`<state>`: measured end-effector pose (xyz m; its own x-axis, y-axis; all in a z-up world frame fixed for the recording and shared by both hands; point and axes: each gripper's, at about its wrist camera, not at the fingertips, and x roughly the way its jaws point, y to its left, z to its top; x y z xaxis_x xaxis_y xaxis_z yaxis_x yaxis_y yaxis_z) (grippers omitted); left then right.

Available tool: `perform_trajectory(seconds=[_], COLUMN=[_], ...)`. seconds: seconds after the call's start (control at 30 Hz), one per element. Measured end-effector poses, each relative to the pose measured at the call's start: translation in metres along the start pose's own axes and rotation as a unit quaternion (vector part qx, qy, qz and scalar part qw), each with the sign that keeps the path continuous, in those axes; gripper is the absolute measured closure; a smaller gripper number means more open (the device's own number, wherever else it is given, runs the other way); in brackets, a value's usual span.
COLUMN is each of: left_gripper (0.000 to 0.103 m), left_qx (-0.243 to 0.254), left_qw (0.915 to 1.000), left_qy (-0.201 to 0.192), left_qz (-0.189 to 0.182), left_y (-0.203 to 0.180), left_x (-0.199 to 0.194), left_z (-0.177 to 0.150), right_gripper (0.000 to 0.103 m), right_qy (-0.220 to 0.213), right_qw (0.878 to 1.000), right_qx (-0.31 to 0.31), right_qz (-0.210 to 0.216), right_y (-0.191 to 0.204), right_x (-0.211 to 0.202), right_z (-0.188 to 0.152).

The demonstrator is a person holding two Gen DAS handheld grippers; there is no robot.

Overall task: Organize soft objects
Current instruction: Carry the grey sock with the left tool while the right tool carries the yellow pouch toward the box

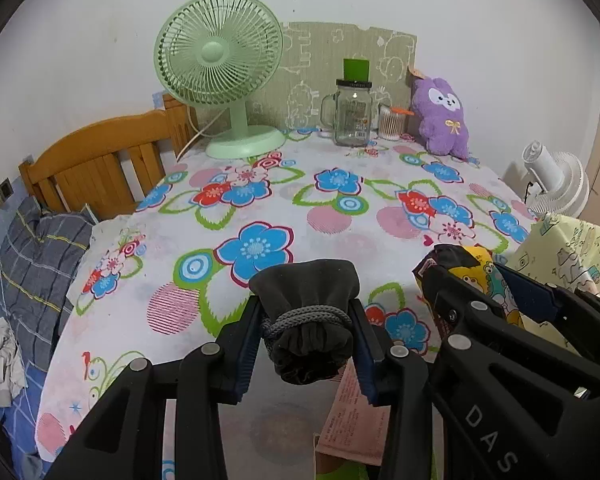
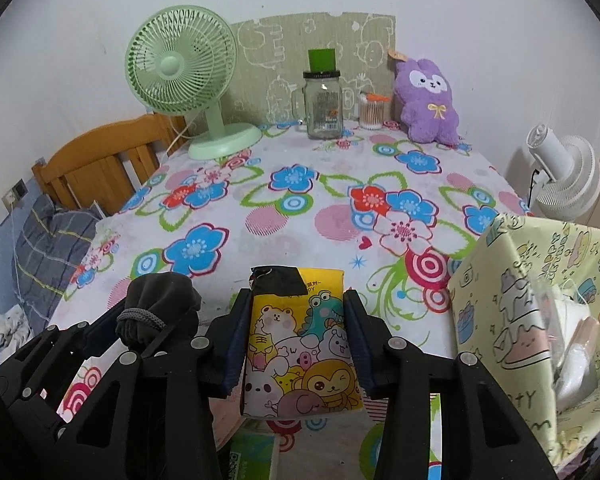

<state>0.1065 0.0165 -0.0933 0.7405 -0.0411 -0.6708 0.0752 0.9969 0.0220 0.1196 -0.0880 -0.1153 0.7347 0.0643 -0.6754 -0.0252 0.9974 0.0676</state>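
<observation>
left gripper (image 1: 306, 334) pinches a dark drawstring pouch (image 1: 306, 312) at its cord-tied neck, pads pressing both sides, pouch held above the near edge of the floral tablecloth (image 1: 260, 200). right gripper (image 2: 296, 340) clamps a yellow cartoon tissue pack (image 2: 300, 344) between its pads, just beside the pouch, also off the cloth. yellow-green printed bag (image 2: 520, 320) stands at the right. purple plush (image 2: 428, 100), glass jar (image 2: 324, 104) and green fan (image 2: 180, 72) sit at the far edge.
</observation>
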Motion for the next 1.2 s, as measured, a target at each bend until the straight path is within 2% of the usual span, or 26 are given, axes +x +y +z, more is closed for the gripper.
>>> perform_trajectory(seconds=[0.77, 1.2], left_gripper=[0.061, 0.061], left_qx=[0.002, 0.006], left_qw=[0.998, 0.9962], left_qy=[-0.063, -0.086], left_qz=[0.0, -0.01], left_y=[-0.023, -0.049], left_x=[-0.064, -0.09], left_z=[0.02, 0.021], right_gripper=[0.055, 0.055], right_qy=[-0.063, -0.088], right_qw=[0.998, 0.996], right_qx=[0.004, 0.005], right_qz=[-0.004, -0.012], right_y=[-0.013, -0.034], right_x=[-0.072, -0.106], right_z=[0.019, 0.017])
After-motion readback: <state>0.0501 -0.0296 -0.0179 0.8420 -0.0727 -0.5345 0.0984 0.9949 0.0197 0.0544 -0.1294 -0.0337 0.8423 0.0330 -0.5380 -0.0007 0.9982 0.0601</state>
